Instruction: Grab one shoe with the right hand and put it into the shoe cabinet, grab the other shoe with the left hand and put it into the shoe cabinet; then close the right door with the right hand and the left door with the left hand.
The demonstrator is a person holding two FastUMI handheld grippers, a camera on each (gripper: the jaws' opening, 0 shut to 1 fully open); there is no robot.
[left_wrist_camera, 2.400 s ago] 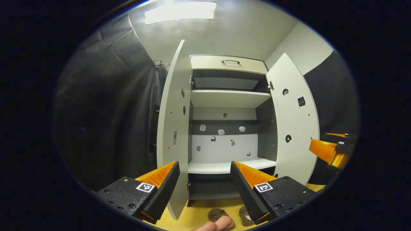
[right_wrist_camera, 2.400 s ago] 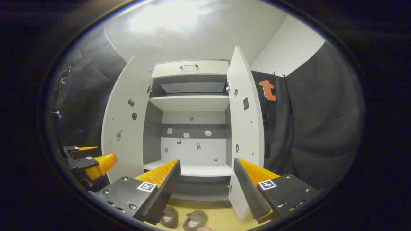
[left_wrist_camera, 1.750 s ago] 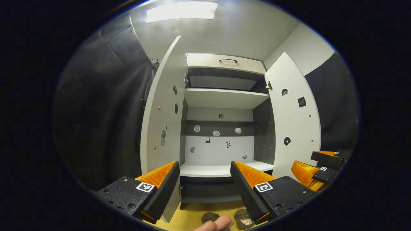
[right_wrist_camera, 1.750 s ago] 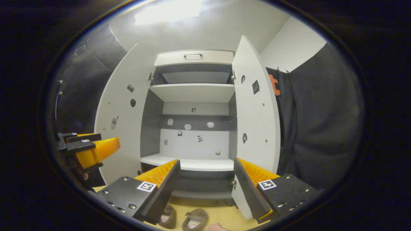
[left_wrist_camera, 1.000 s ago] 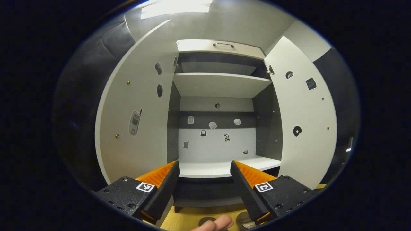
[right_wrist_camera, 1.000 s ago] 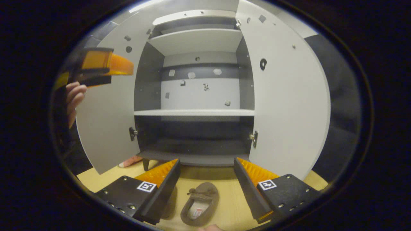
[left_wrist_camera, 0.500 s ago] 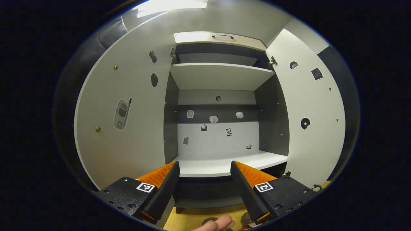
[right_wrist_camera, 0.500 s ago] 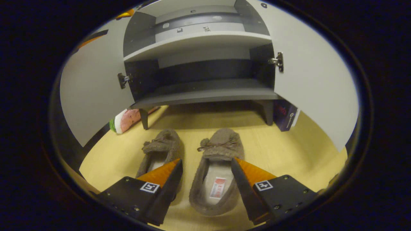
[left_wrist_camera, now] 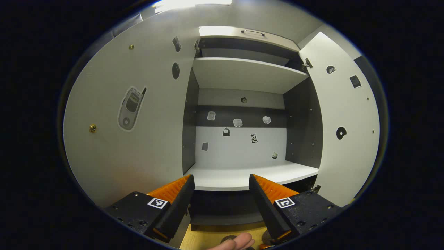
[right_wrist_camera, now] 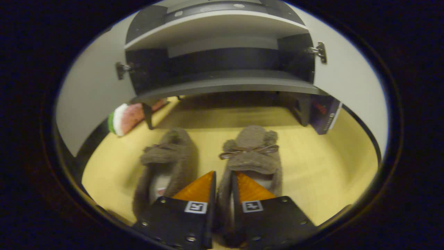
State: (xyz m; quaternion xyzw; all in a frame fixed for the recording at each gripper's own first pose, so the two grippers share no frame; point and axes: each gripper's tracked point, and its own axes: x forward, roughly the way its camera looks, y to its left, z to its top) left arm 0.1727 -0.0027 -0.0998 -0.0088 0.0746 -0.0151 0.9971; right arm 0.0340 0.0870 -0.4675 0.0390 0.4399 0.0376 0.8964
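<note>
We see right gripper clenched on right shoe wall, heel hidden; left gripper released facing shoe cabinet; left shoe at 9 o'clock, blurred.

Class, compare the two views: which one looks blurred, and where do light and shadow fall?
Right gripper view: soft with motion blur, the two slippers and floor smeared; deep shadow under the cabinet. Left gripper view: sharp; bright ceiling light glares at the top edge, doors bow from the fisheye lens.
</note>
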